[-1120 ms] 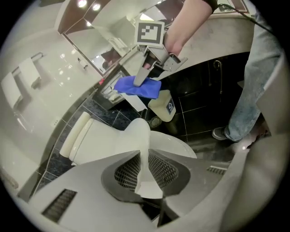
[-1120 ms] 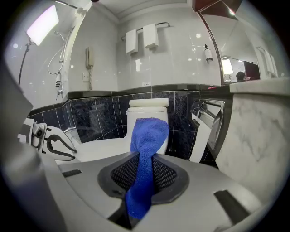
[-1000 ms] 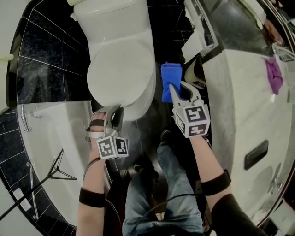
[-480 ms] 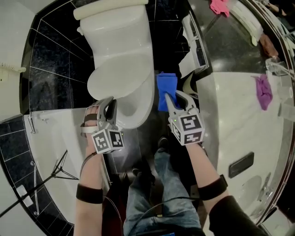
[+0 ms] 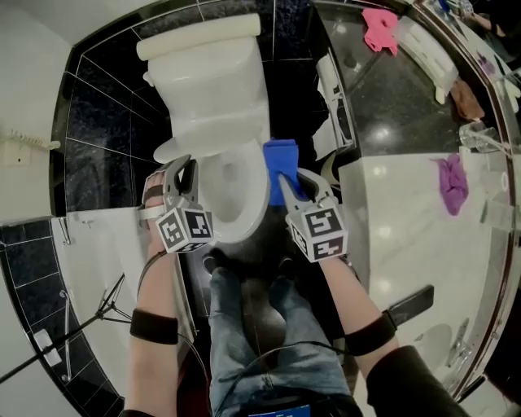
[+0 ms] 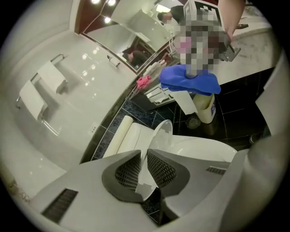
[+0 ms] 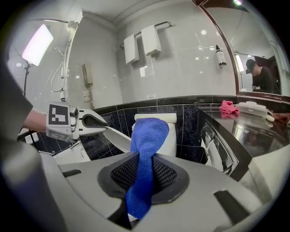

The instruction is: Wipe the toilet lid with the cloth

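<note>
The white toilet (image 5: 210,77) stands against the black tiled wall. Its lid (image 5: 213,132) is tilted up off the seat, and the open bowl (image 5: 236,195) shows below it. My left gripper (image 5: 186,168) is shut on the lid's left front edge; in the left gripper view the thin white lid (image 6: 159,136) runs out from between the pads of the left gripper (image 6: 144,157). My right gripper (image 5: 295,184) hovers to the right of the bowl, shut on a blue cloth (image 5: 281,159). The cloth (image 7: 147,131) stands up out of the right gripper (image 7: 145,159).
A white bathtub (image 5: 94,244) lies to the left. A dark vanity counter (image 5: 391,89) to the right carries a pink cloth (image 5: 381,24), and a purple cloth (image 5: 450,181) lies on the white top. A small bin (image 5: 332,167) sits beside the toilet. The person's legs (image 5: 260,326) are below.
The left gripper has risen with the lid's edge, swinging the lid up from flat on the seat and uncovering the bowl. The right gripper has risen with the blue cloth.
</note>
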